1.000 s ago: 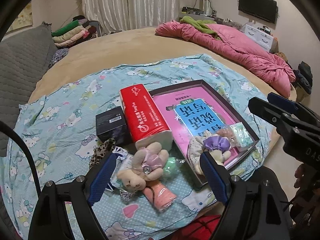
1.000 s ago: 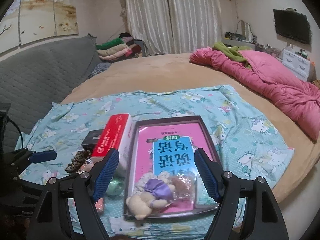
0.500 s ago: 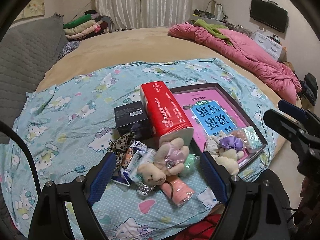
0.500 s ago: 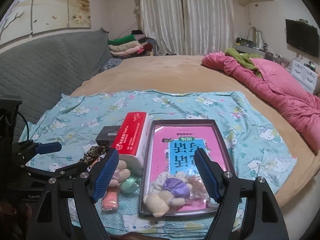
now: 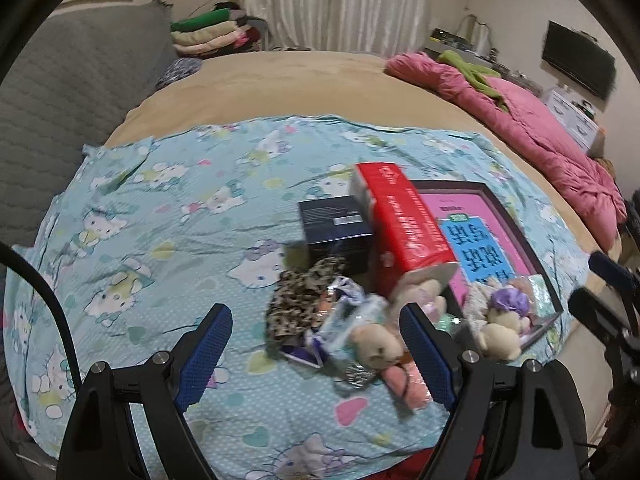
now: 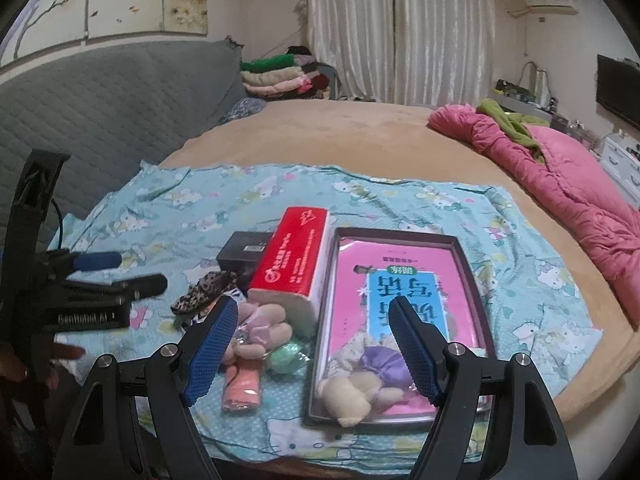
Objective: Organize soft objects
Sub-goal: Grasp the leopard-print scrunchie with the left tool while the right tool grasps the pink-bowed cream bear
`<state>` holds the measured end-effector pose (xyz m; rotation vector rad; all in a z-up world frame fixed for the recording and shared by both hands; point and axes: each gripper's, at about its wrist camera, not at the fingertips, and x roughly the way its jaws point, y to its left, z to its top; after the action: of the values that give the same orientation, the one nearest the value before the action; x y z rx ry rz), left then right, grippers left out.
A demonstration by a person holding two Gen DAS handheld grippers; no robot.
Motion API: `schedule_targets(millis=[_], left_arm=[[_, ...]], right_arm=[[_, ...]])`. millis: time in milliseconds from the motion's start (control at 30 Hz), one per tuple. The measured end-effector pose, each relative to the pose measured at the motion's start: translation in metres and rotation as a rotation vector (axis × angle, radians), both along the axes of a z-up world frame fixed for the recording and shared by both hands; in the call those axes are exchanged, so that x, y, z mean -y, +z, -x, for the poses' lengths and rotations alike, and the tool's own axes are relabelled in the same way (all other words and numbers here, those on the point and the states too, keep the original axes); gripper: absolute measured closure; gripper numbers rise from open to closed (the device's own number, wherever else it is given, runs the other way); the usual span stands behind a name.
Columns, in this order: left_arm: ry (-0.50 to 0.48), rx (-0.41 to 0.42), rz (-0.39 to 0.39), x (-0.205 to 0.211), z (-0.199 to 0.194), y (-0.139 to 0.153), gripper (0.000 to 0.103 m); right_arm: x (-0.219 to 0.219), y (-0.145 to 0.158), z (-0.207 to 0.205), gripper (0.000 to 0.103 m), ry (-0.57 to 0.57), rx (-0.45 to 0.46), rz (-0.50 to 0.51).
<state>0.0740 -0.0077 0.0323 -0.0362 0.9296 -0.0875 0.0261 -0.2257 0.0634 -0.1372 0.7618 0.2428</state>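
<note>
Both the left gripper (image 5: 316, 344) and the right gripper (image 6: 310, 342) hovered with jaws released, grasping nothing. A beige plush bear with a purple bow (image 6: 360, 384) lay in the dark shallow tray (image 6: 472, 280) on the bed's blue cartoon-print sheet (image 5: 160, 240), while another beige plush bear (image 5: 376, 346) lay just beside the red tissue box (image 5: 400, 224).

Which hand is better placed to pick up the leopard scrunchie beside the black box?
Left, probably. The leopard scrunchie lies just ahead between the left gripper jaws, which are open. The right gripper faces the tray instead.
</note>
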Motion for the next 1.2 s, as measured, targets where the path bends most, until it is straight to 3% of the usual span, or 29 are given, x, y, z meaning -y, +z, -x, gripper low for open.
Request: schedule_targets(millis=[500, 867, 1200], left_arm=[[0.067, -0.034, 0.047, -0.045, -0.008, -0.026, 0.018], [0.053, -0.054, 0.123, -0.056, -0.02, -0.06, 0.018], [0.045, -0.069, 0.151, -0.059, -0.037, -0.086, 0.018]], right_arm=[[-0.034, -0.028, 0.003, 0.024, 0.098, -0.064, 0.046], [-0.071, -0.081, -0.004, 0.024, 0.157, -0.183, 0.044], [-0.077, -0.121, -0.024, 0.024, 0.062, -0.336, -0.056]])
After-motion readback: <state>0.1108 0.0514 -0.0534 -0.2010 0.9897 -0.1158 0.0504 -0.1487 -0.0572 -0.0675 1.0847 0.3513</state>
